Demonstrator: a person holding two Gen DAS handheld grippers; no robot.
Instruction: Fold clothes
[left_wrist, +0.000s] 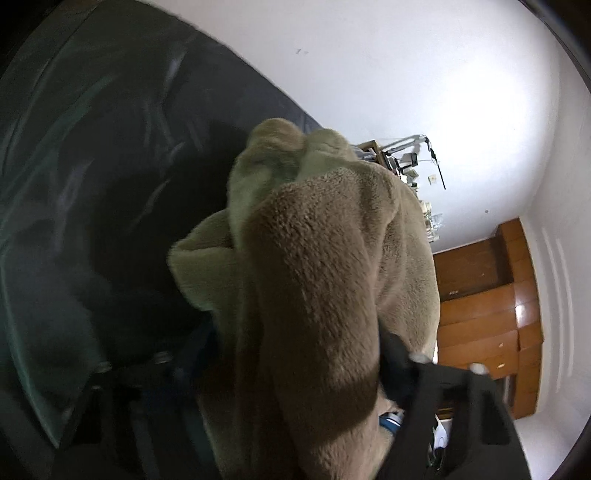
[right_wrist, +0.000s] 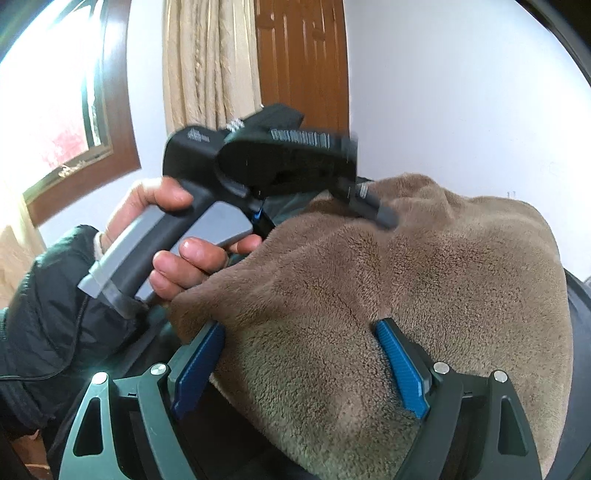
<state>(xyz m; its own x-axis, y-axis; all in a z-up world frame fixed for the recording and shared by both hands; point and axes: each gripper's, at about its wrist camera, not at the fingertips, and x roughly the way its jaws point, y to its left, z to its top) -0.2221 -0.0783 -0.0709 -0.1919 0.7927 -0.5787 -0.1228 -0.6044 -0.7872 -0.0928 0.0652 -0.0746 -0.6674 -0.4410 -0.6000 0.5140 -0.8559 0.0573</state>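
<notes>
Fleece garment (right_wrist: 388, 288), brown, is bunched and lifted over the dark bed (left_wrist: 92, 166), a thick fold clenched between the right hand-held gripper's (right_wrist: 303, 369) blue pads, while the left hand-held gripper (right_wrist: 384, 218) bites its far upper edge, leaving the right nearer the bulk.

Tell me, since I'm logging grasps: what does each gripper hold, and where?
Both hold the brown fleece: the right gripper on a bunched near fold, the left gripper on another bunched fold.

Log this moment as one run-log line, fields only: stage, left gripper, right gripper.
stage: lifting brown fleece garment for folding | left gripper: fleece between jaws, grip unclear | right gripper: shut on fleece fold
</notes>
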